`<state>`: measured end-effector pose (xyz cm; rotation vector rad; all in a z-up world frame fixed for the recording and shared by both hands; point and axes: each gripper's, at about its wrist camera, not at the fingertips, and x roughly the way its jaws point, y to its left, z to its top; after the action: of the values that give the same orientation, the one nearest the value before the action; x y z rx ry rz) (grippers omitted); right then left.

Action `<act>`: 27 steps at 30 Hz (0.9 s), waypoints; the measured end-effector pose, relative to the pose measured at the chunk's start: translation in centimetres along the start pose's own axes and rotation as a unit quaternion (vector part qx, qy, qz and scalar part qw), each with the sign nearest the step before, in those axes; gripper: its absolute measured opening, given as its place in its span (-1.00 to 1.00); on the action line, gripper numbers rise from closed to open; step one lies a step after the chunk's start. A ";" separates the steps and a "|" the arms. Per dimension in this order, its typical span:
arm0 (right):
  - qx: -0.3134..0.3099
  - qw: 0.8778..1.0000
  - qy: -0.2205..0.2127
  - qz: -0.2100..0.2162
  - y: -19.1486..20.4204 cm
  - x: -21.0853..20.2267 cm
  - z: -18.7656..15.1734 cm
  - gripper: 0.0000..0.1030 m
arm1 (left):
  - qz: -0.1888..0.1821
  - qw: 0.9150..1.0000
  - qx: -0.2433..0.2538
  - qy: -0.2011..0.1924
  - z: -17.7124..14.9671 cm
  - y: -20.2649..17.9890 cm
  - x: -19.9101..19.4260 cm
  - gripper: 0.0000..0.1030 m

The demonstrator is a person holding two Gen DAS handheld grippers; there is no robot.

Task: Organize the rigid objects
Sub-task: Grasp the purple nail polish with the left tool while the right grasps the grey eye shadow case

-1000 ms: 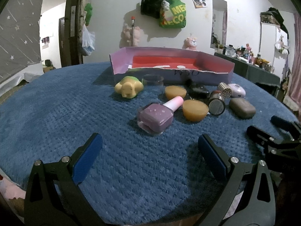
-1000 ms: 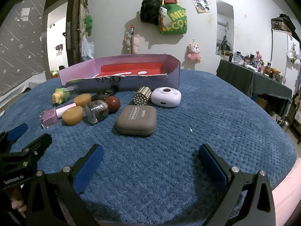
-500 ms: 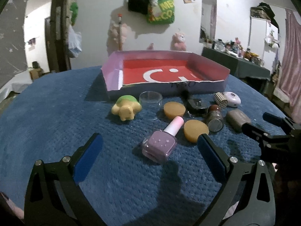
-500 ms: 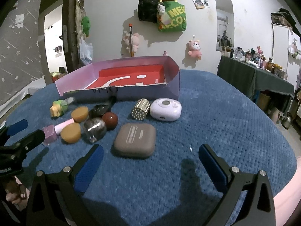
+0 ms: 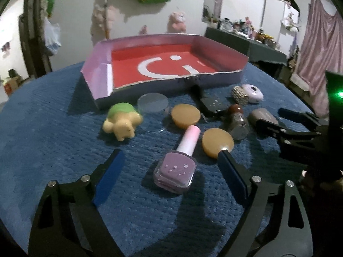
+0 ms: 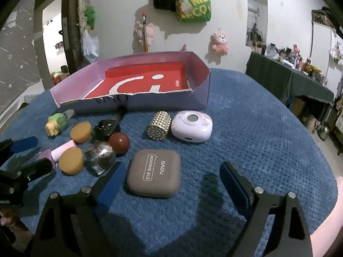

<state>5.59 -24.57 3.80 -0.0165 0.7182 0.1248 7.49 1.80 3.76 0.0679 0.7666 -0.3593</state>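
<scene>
**Small items laid out before an empty cardboard tray**

A shallow cardboard tray (image 5: 100,79) with lilac walls and a red floor bearing white lettering is seen at the far side of the blue textured worktop (image 5: 53,150). Nothing is seen inside it.

The loose items are gathered in front of its near wall. In the left wrist view, a lilac nail polish bottle (image 5: 175,169) with a pale pink cap is laid on its side, its square body printed with small stars. Behind it are found a yellow and green toy turtle (image 5: 121,121), a clear round lid (image 5: 152,103), two tan round pieces (image 5: 217,142), a black bottle (image 5: 212,105) and a glittery bottle with a brown ball cap (image 5: 236,122).

In the right wrist view, a taupe eye shadow case (image 6: 155,173) marked "novo" is laid flat, with a gold studded cylinder (image 6: 159,125) and a pale lilac compact (image 6: 191,126) side by side behind it.

The left gripper (image 5: 169,167) is held with its jaws fairly wide, having just been closing; the nail polish bottle lies between them, untouched. The right gripper (image 6: 171,178) is likewise fairly wide and has just been closing, with the eye shadow case between its jaws, just beside the left pad; contact there cannot be told.
</scene>
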 end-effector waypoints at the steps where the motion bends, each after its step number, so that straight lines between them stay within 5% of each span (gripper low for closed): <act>1: 0.003 1.000 0.004 0.004 -0.1 0.1 0.0 0.70 | -0.005 1.000 0.005 0.004 0.1 0.0 0.1 0.66; 14: 0.008 1.000 0.016 0.020 -0.4 0.7 0.1 0.59 | -0.019 0.998 0.039 0.050 0.5 0.5 2.1 0.18; 18: -0.001 0.999 0.014 0.029 -0.1 0.8 0.1 0.42 | -0.031 0.997 0.058 0.050 0.7 -0.3 2.4 -0.29; 20: -0.009 0.999 0.010 0.038 0.1 0.7 0.0 0.07 | -0.034 0.996 0.062 0.050 0.8 -0.6 2.4 -0.28; 27: -0.012 0.998 -0.005 0.056 -0.2 -0.1 -0.3 0.07 | -0.019 0.999 0.028 0.033 0.7 -1.5 1.9 -0.29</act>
<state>5.35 -24.82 3.58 0.0013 0.7072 0.2408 8.68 -0.31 3.02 0.1181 0.8241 -0.4166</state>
